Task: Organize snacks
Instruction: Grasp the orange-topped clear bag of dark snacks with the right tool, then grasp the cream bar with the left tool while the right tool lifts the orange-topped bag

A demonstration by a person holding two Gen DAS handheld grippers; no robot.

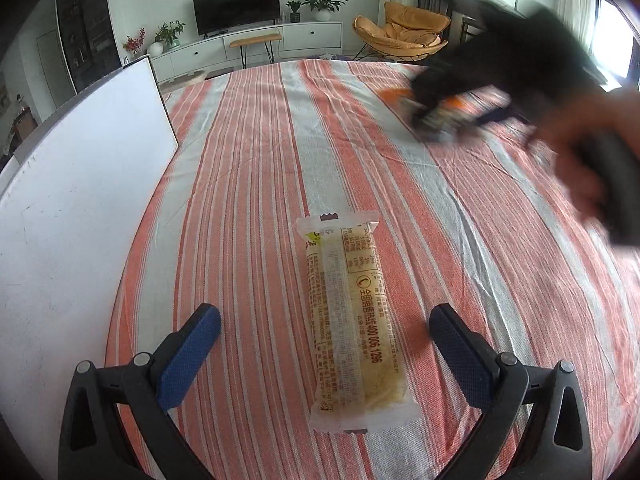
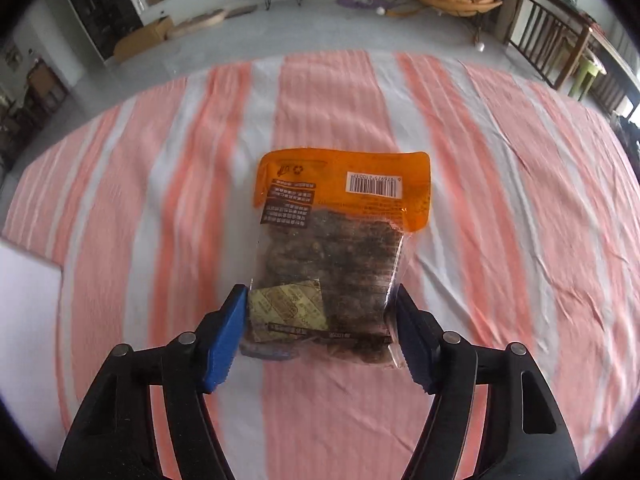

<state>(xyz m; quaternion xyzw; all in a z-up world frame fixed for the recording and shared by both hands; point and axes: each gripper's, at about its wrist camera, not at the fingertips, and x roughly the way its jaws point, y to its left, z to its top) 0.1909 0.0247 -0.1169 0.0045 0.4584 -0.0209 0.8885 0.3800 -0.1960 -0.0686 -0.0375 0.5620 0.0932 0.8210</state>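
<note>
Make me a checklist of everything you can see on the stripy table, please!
Surface: orange-and-white striped tablecloth, wrinkled, covering the table.
Job's things: long clear-wrapped pale yellow snack bar lying flat, untouched; orange-topped clear bag of dark brown snacks, gripped at its near end, with a small yellowish sachet inside it.
Clutter: white flat board at the cloth's left edge.
Grippers: left gripper open, blue pads either side of the bar, not touching; right gripper shut on the bag.
Cables: nothing seen.
Surroundings: black television on a white cabinet, potted plants, orange lounge chair, wooden stool.
</note>
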